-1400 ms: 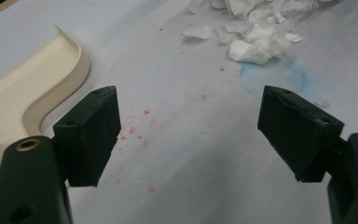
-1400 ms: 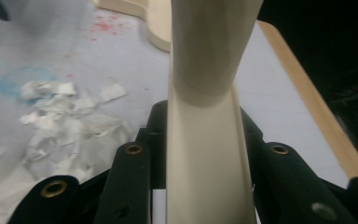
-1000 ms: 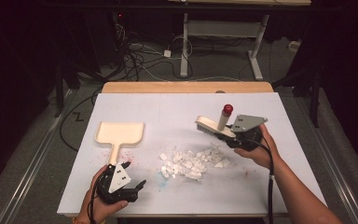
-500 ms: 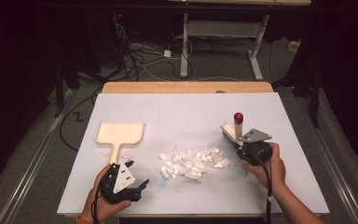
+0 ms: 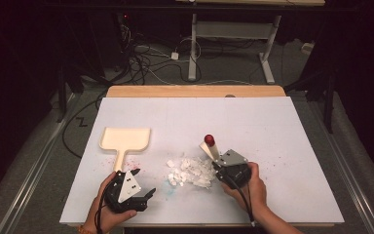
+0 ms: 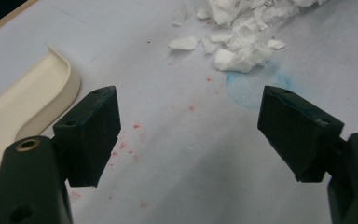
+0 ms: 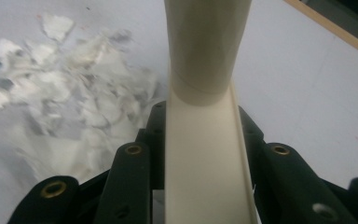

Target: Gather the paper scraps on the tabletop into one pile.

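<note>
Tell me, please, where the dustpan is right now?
In the high view the dustpan lies on the table's left half, its handle toward the left gripper, left of the paper scraps.

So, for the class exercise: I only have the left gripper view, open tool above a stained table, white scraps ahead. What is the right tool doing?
Observer: The right tool is shut on a cream handle with a red tip.
Operator: Where is it relative to the scraps?
Observer: In the high view it sits at the right edge of the scrap pile.
Operator: And the cream thing at my left?
Observer: A dustpan, lying flat, its handle pointing toward your left tool.
</note>
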Tool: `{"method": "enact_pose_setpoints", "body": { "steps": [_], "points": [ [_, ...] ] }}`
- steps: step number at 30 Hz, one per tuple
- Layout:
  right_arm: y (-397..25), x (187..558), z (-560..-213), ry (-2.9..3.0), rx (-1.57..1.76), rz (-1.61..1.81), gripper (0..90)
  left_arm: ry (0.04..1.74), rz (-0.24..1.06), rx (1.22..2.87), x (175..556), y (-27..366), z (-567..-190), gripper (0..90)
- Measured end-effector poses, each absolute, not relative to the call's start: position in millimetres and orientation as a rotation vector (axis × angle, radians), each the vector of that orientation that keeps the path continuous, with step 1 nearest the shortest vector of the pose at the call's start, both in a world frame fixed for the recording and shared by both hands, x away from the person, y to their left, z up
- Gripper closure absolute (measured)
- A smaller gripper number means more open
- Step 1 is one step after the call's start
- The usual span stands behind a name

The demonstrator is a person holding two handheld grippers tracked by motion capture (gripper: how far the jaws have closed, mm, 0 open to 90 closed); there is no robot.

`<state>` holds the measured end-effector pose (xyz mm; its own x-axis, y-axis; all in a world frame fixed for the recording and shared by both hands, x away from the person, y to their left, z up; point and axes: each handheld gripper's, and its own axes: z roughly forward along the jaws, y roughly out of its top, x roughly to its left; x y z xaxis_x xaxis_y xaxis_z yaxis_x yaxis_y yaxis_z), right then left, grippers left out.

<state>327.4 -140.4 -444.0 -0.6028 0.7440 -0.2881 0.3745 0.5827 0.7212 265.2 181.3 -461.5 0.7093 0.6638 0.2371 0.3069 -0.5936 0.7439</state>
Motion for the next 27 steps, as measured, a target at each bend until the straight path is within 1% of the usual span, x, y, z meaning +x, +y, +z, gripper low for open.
{"method": "enact_pose_setpoints", "body": {
  "steps": [5,13,20,21,27],
  "points": [
    [-124.2,326.1,-445.3,2.237,0.874,0.87,67.3,0.735,0.66,2.216,264.8,180.4,-461.1,20.3],
    [-126.6,329.6,-434.6,2.204,0.867,0.945,67.6,0.743,0.656,2.233,265.8,178.8,-463.5,20.2],
    [-149.2,340.3,-417.8,2.166,0.885,1.038,67.6,0.766,0.661,2.222,266.2,182.4,-463.3,20.3],
    [-159.0,342.8,-410.8,2.156,0.89,1.108,67.6,0.772,0.672,2.219,266.0,183.4,-462.9,20.2],
    [-176.8,341.2,-391.3,2.153,0.886,1.249,67.6,0.798,0.696,2.196,265.6,187.5,-460.6,20.3]
  ]
}}
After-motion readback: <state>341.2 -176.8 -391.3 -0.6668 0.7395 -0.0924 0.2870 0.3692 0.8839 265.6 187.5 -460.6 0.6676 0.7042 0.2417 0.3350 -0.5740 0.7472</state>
